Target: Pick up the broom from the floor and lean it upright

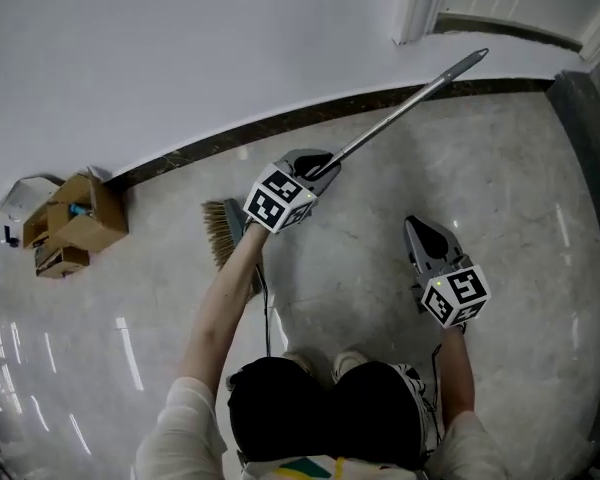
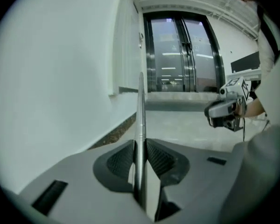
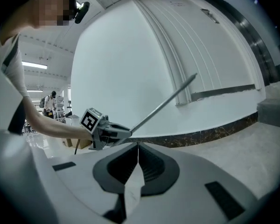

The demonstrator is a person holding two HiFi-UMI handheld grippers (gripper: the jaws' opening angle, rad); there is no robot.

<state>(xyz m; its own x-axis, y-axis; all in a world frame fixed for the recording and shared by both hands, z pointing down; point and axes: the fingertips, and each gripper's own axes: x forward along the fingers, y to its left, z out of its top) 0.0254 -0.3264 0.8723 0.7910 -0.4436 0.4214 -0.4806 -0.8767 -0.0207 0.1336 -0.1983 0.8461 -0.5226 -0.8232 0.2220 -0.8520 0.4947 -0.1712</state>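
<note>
The broom's metal handle slants up toward the white wall, and its straw head hangs low behind my left arm. My left gripper is shut on the handle near its lower part. In the left gripper view the handle runs straight up between the pads of the left gripper. My right gripper is off to the right, apart from the broom, jaws together with nothing between them. The right gripper view shows that right gripper shut, with the left gripper and the handle beyond it.
A white wall with a dark skirting runs along the far side. Cardboard boxes stand at the left by the wall. A white door frame is at the top right. Glass doors close the far end of the hall.
</note>
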